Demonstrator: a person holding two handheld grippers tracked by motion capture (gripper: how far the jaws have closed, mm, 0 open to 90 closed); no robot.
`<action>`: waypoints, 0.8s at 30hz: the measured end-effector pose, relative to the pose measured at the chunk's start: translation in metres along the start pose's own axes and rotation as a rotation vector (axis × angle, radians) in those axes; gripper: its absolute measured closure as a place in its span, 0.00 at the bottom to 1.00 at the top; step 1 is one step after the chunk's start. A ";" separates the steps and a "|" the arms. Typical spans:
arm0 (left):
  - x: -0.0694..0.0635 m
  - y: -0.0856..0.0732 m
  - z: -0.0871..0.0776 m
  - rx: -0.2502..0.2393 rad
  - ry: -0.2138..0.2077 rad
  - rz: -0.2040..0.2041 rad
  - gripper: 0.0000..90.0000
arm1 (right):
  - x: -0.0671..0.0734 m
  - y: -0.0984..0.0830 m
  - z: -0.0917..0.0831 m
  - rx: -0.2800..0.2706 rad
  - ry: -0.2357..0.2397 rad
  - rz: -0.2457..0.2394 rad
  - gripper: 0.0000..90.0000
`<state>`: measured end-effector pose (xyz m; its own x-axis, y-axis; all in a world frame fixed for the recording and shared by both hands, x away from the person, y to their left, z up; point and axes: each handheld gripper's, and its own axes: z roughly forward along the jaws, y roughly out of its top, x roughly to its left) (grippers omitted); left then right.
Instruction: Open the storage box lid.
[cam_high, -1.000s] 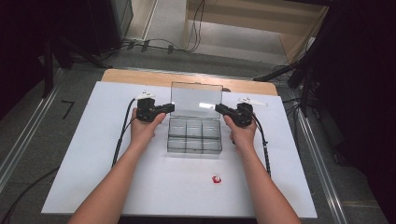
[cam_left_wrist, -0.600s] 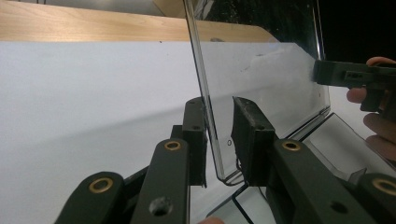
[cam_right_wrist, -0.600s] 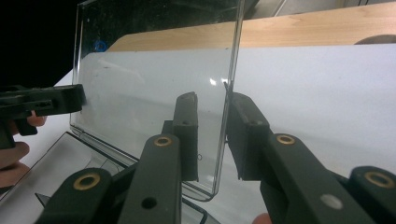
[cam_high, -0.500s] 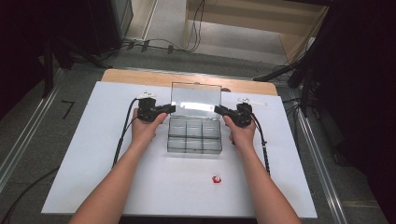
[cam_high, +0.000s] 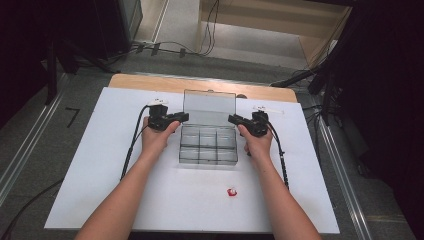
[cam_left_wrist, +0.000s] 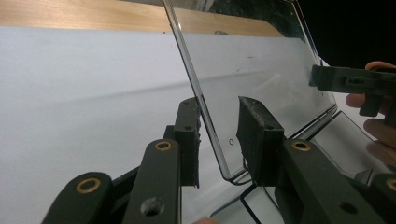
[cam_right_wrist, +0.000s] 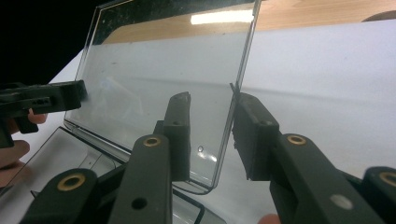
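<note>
A clear plastic compartment box (cam_high: 207, 150) lies on the white board, and its lid (cam_high: 210, 102) stands raised at the back. My left gripper (cam_high: 186, 117) is at the lid's left edge and my right gripper (cam_high: 231, 119) at its right edge. In the left gripper view the lid's edge (cam_left_wrist: 205, 116) runs between the jaws of the left gripper (cam_left_wrist: 219, 119), with a gap to the right pad. In the right gripper view the lid's edge (cam_right_wrist: 238, 70) runs between the jaws of the right gripper (cam_right_wrist: 212, 114), away from the left pad. Both pairs of jaws have just been opening and neither clamps the lid.
A small red and white object (cam_high: 232, 192) lies on the white board (cam_high: 100, 165) in front of the box. A wooden strip (cam_high: 150, 82) borders the board's far side. Cables trail from both grippers along the forearms. Dark equipment stands around the table.
</note>
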<state>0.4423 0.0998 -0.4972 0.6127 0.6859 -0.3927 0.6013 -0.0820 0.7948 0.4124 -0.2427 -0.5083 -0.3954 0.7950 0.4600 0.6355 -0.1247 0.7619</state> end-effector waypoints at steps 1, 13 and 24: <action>0.000 0.000 0.000 0.002 -0.001 0.004 0.76 | 0.000 0.000 0.000 0.000 0.000 -0.003 0.72; 0.001 -0.001 0.001 0.015 -0.004 -0.006 0.74 | 0.001 -0.002 0.001 0.019 0.001 0.007 0.69; 0.001 -0.003 0.005 0.041 -0.006 -0.004 0.66 | -0.001 -0.004 0.005 0.040 0.015 0.026 0.63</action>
<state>0.4430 0.0971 -0.5023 0.6132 0.6817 -0.3990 0.6243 -0.1088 0.7735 0.4135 -0.2402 -0.5138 -0.3884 0.7830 0.4860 0.6717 -0.1205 0.7310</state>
